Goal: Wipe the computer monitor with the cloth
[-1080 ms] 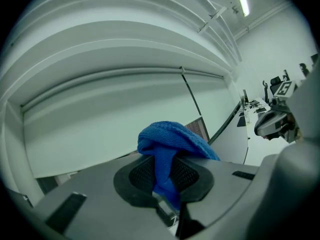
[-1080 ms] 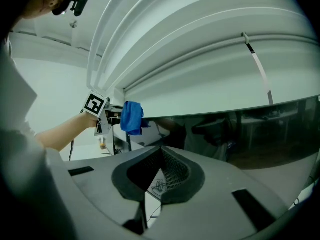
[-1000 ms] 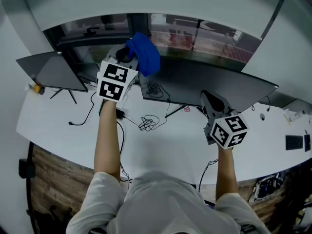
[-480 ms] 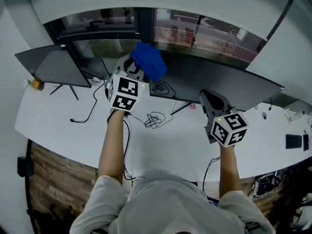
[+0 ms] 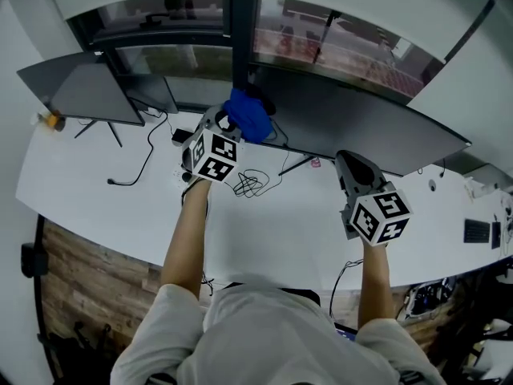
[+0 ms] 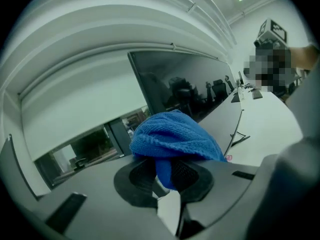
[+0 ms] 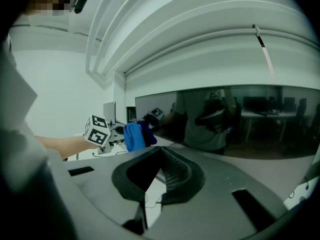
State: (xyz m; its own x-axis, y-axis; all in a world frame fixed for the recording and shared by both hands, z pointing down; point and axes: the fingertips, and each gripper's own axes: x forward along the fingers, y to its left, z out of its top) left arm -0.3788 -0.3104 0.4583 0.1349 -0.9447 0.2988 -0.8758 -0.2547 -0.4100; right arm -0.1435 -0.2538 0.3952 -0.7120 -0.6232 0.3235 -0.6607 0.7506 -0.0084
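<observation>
"Blue cloth (image 6: 172, 136), soft and looped like a towel. Where is it?"

"Bunched in the left gripper (image 6: 165, 171), whose jaws are clamped on a fold of it. The rest mushrooms out above the pads. From the head view, the bundle sits at the left end of the wide, dark monitor (image 5: 361, 119), which stands on the far side of a white desk (image 5: 280, 231). Whether the fabric is touching the screen, I cannot tell."

"And the other one?"

"The right gripper (image 7: 159, 166) hangs over the desk, near the person and in front of the right half of the monitor. Its jaws meet at the tips with nothing between them."

"How should the cloth behave?"

"Light and limp, I'd judge. It will fold and drag instead of pushing flat, so a pinch through the middle of the bundle, as now, leaves a padded face to press on the glass. The screen looks thin on a slim stand, so gentle pressure seems wise."

"Anything else nearby?"

"A tangle of black cables (image 5: 248, 184) lies just under the left gripper, and a smaller monitor (image 5: 80, 91) stands at the far left."
</observation>
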